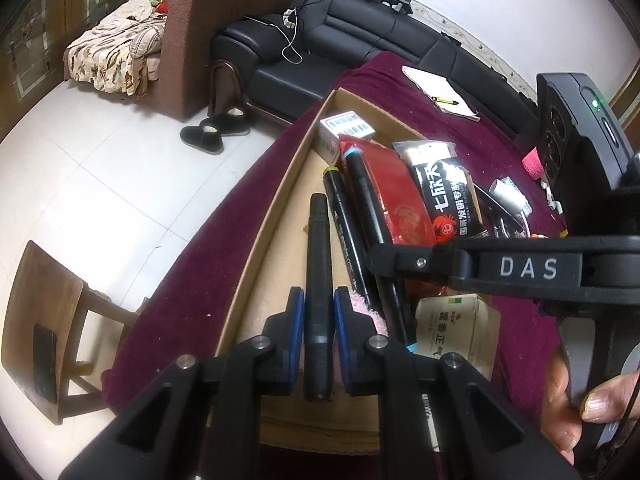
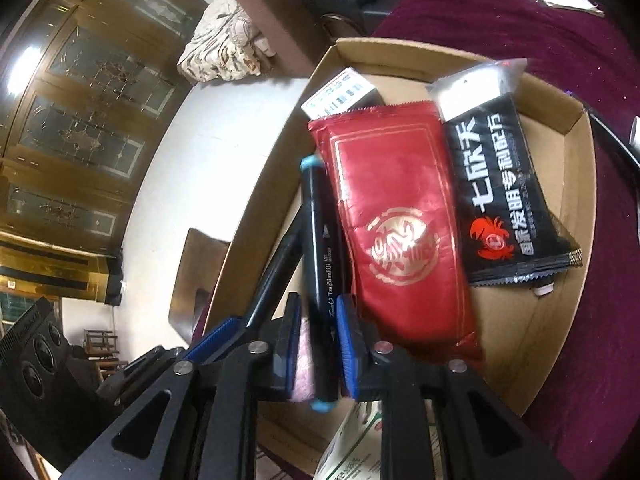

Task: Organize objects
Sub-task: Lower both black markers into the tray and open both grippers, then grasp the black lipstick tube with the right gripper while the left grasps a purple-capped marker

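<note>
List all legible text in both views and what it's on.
"DAS": right tool, on its body.
"七欣天": black packet; its smaller line below is too blurred to quote.
"TongNianBiJi": blue-capped marker.
White barcode box: too small to read.
Green-printed carton: blurred.
Red packet: emblem only.

The left hand-held gripper [image 1: 319, 320] points steeply down. Its two blue pads [image 1: 297, 320] squeeze tight on a black pen [image 1: 319, 264] that sticks out past the tips.

The right hand-held gripper [image 2: 319, 332] points steeply down too, just beside the left one on its right. A black marker with blue ends [image 2: 320, 280] stands between its blue pads [image 2: 347, 340]. The pads are a little apart from it, with thin gaps on both sides. A person's hand [image 1: 584, 400] wraps around the right handle, with the thumb on top.
</note>
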`<move>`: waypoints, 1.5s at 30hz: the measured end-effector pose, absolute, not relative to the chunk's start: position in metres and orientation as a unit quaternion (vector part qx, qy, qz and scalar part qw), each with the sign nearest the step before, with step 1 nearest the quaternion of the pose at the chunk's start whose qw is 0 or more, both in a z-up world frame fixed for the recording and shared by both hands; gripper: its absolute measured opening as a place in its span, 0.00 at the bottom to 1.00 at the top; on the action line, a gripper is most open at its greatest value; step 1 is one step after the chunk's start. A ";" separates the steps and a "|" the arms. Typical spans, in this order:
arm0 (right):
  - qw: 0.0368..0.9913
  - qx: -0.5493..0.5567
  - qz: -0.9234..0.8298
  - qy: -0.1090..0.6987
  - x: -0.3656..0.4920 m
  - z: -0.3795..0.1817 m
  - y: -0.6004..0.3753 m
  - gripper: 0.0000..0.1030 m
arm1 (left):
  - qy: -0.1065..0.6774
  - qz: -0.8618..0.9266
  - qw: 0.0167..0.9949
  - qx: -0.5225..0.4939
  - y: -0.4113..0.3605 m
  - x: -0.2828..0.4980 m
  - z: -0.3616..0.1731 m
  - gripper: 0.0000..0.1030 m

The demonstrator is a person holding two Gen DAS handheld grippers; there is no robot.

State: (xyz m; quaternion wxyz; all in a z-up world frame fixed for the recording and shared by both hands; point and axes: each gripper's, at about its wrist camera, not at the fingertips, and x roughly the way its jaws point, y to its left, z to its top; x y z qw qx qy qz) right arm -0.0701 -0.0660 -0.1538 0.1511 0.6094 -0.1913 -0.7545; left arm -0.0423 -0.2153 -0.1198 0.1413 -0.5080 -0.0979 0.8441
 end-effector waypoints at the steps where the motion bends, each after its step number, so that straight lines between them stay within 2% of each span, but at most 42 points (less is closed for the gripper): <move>1: 0.153 0.608 -0.754 -0.196 -0.069 -0.153 -0.064 0.26 | -0.099 0.844 0.141 -0.507 -0.215 -0.043 -0.119 0.14; 9: 0.155 0.591 -0.763 -0.212 -0.053 -0.138 -0.048 0.37 | -0.103 0.851 0.131 -0.498 -0.213 -0.038 -0.106 0.15; 11: 0.152 0.587 -0.764 -0.221 -0.047 -0.134 -0.039 0.37 | -0.106 0.853 0.130 -0.494 -0.211 -0.037 -0.103 0.16; 15: 0.142 0.579 -0.767 -0.238 -0.036 -0.130 -0.017 0.38 | -0.103 0.859 0.130 -0.485 -0.202 -0.034 -0.095 0.26; 28: 0.058 0.531 -0.779 -0.328 0.041 -0.114 0.103 0.42 | -0.099 0.850 0.189 -0.482 -0.140 -0.033 -0.069 0.26; 35: -0.008 0.499 -0.783 -0.373 0.098 -0.107 0.182 0.43 | -0.155 0.797 0.250 -0.528 -0.075 -0.063 -0.063 0.26; 45: -0.072 0.477 -0.774 -0.411 0.166 -0.115 0.250 0.44 | -0.235 0.744 0.241 -0.577 0.009 -0.116 -0.085 0.26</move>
